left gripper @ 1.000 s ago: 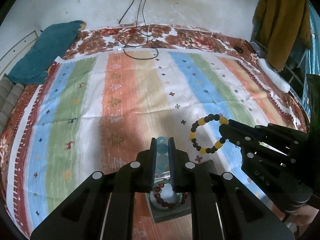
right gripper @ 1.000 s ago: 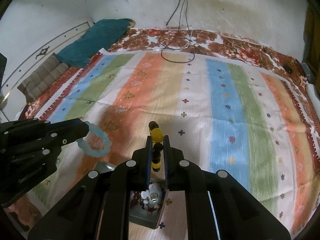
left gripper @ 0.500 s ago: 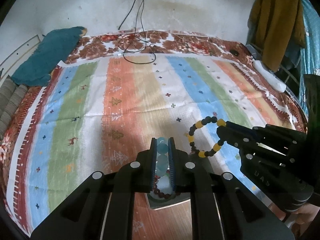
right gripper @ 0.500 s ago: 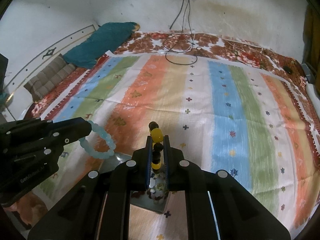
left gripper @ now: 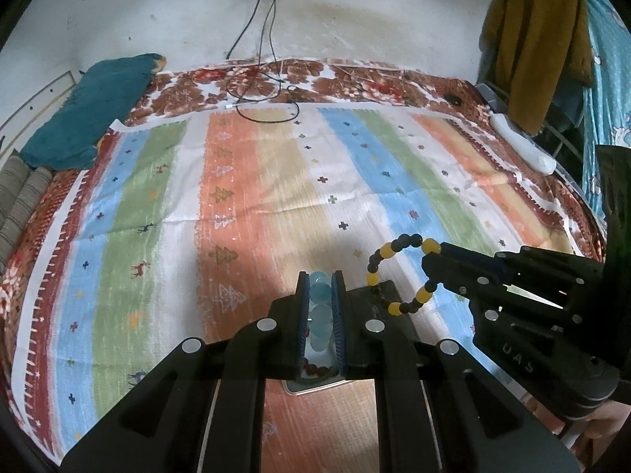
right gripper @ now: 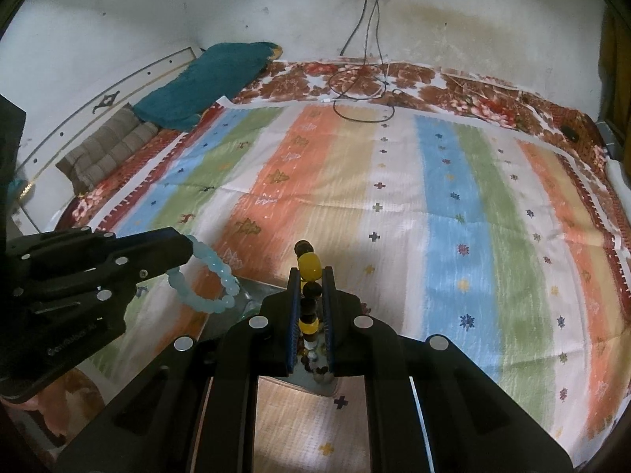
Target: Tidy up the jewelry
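Observation:
My left gripper (left gripper: 320, 276) is shut on a pale blue bead bracelet (left gripper: 319, 295). In the right wrist view, that bracelet (right gripper: 213, 287) hangs as a loop from the left gripper (right gripper: 183, 248). My right gripper (right gripper: 310, 272) is shut on a black and yellow bead bracelet (right gripper: 308, 268). The left wrist view shows this bracelet (left gripper: 398, 272) looping out from the right gripper (left gripper: 432, 260). Both grippers hover side by side above a small dark tray (left gripper: 390, 295) on the striped bedspread (left gripper: 256, 205). A reddish-brown bead bracelet (left gripper: 315, 368) lies in the tray (right gripper: 256, 295).
A teal pillow (left gripper: 90, 118) and a folded grey blanket (right gripper: 110, 149) lie at the far left. Charger cables (left gripper: 264, 94) trail from a wall socket onto the bed. A mustard garment (left gripper: 540, 47) hangs at the right, above a white object (left gripper: 520, 146) on the bed's edge.
Both grippers have drifted back together, still shut on their bracelets. The tray now sits higher in both views, under the fingertips, and more of the far wall shows.

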`<state>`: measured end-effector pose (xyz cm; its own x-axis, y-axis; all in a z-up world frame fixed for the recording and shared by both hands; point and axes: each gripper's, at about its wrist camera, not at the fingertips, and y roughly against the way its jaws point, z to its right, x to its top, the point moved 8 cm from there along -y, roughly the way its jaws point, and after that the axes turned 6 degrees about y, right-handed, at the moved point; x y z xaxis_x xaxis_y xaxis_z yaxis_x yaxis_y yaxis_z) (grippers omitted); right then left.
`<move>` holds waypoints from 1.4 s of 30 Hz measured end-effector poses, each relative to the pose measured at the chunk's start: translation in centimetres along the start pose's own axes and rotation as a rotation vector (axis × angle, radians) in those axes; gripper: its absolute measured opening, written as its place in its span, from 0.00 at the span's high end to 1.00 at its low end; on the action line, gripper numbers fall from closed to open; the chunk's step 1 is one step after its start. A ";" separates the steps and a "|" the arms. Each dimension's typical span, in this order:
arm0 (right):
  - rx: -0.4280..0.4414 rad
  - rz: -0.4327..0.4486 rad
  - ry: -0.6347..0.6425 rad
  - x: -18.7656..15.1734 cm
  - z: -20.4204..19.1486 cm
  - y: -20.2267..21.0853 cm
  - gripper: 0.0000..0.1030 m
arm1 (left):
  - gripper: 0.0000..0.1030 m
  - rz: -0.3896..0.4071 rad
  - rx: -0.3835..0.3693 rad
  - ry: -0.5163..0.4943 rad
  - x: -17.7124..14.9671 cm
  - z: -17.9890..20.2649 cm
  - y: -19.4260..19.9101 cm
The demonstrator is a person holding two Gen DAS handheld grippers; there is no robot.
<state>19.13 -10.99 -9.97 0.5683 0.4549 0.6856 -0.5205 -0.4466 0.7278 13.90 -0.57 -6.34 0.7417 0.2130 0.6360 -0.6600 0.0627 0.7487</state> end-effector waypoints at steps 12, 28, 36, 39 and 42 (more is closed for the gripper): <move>-0.018 -0.065 -0.007 -1.4 0.2 -0.3 0.72 | 0.80 -0.044 0.035 0.024 -0.9 -0.9 -0.5; 0.057 -0.085 -0.048 -3.4 0.5 2.4 0.45 | 0.51 -0.056 -0.001 0.016 -3.1 -1.3 1.1; 0.053 -0.062 -0.031 -4.0 0.3 3.6 0.39 | 0.43 -0.044 -0.039 0.027 -4.6 -1.0 2.6; 0.046 -0.048 -0.014 -4.2 0.0 4.3 0.35 | 0.39 -0.041 -0.041 0.022 -5.1 -0.9 3.1; 0.017 -0.034 0.005 -4.4 -0.1 4.8 0.32 | 0.36 -0.033 -0.036 0.012 -5.5 -0.9 3.6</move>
<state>14.08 -15.06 -9.47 0.5822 0.4741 0.6605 -0.4899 -0.4438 0.7504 7.33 -0.68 -7.32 0.7617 0.2220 0.6087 -0.6393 0.1046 0.7618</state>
